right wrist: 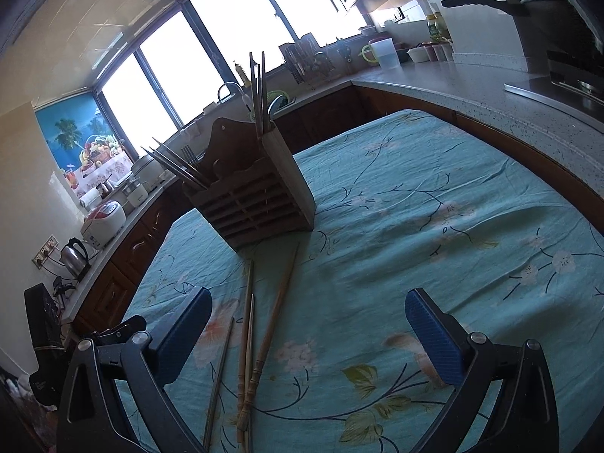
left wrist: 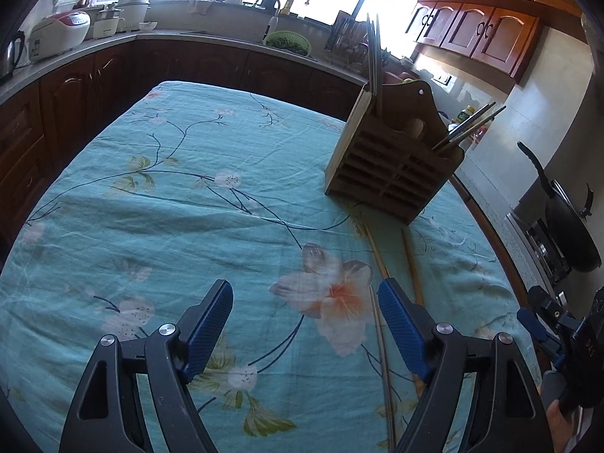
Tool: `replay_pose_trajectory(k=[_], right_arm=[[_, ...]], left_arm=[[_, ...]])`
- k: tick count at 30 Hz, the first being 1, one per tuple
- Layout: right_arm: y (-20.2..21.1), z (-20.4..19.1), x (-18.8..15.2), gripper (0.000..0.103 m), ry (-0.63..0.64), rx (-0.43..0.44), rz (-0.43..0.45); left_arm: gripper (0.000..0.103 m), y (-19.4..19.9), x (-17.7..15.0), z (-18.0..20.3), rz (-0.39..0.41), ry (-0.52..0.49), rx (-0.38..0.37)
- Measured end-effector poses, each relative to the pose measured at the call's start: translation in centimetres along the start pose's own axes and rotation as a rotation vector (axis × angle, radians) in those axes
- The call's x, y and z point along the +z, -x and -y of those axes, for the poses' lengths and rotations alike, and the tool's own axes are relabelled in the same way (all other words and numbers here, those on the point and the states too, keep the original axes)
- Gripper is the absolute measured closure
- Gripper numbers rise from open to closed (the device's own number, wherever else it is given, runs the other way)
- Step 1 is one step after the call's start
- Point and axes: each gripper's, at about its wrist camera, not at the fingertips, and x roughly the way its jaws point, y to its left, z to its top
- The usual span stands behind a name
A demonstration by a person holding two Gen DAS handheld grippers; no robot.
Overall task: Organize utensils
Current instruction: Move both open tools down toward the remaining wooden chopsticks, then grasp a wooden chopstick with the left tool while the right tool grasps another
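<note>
Both grippers are pointed down at the table and neither has anything in it. Left gripper (left wrist: 305, 298) has its jaws spread wide with just the flowered cloth (left wrist: 188, 196) between the blue pads, a big pale blossom sitting right in the gap. Loose chopsticks (left wrist: 381, 339) lie just inside and under its right finger, running away toward the holder; the pads aren't touching them as far as I can see. Right gripper (right wrist: 307, 305) is also wide open and empty, and in its view the chopsticks (right wrist: 260, 324) sit inside the gap but closer to the left finger, a few thin sticks fanned out a bit, tips pointing up at the holder. Past the jaws in both views is the wooden holder (left wrist: 392, 166), standing upright on the cloth, ahead and to the right of the left jaws, ahead and a bit left of the right ones (right wrist: 256, 196). It already has sticks in it: one bunch standing straight up in one end compartment, another bunch leaning outward from the other end. The far tips of the loose ones nearly reach its base. Further out there's a kitchen counter (right wrist: 472, 87) wrapping round the table, bright windows (right wrist: 226, 37), and the right gripper peeking in at the left view's right edge (left wrist: 543, 321).
</note>
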Motion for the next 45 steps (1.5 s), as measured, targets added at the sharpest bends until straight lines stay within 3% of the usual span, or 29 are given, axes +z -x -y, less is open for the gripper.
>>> replay_pose_trajectory(k=[7,14,18,21,24,27,29,34,38,40,44,45], right_arm=[[-0.3,0.9,0.2,0.002,-0.002,-0.029,0.001],[-0.9,1.6,0.8,0.025,-0.008,-0.039,-0.013],[-1.0,2.0,1.2,0.029,-0.017,-0.045,-0.020],[-1.2,2.1,1.5,0.031,-0.013,-0.047,-0.026],[-1.7,1.7,1.7,0.034,-0.003,-0.043,-0.038],[-3.2,0.8,1.9,0.039,0.029,-0.043,-0.075],[-4.7,-0.1,1.9,0.048,0.055,-0.038,-0.115],[-9.1,-2.2,2.1,0.053,0.144,-0.044,-0.206],[-12.6,-3.3,2.7,0.059,0.187,-0.067,-0.250],[-14.0,-4.0,3.0,0.060,0.222,-0.086,-0.267],[-17.0,-5.2,2.8,0.063,0.290,-0.138,-0.328],[-17.1,-5.6,2.7,0.063,0.325,-0.153,-0.305]], left_arm=[[0.024,-3.6,1.9,3.1,-0.082,-0.076,-0.028],[0.030,-9.5,5.1,7.1,-0.126,-0.156,-0.030],[0.054,-14.0,5.7,8.8,-0.197,-0.215,0.003],[0.080,-17.0,5.6,9.1,-0.258,-0.245,0.027],[0.094,-17.2,5.4,9.1,-0.238,-0.307,0.032],[0.095,-16.5,4.9,8.3,-0.250,-0.325,-0.002],[0.096,-15.7,4.5,7.4,-0.256,-0.336,-0.016],[0.096,-13.9,4.1,5.4,-0.271,-0.302,-0.042],[0.092,-13.5,4.7,4.5,-0.269,-0.241,-0.028],[0.084,-13.6,5.0,4.2,-0.280,-0.217,-0.027],[0.084,-14.1,5.2,4.7,-0.272,-0.243,0.008],[0.089,-14.3,5.1,5.0,-0.268,-0.251,0.015]])
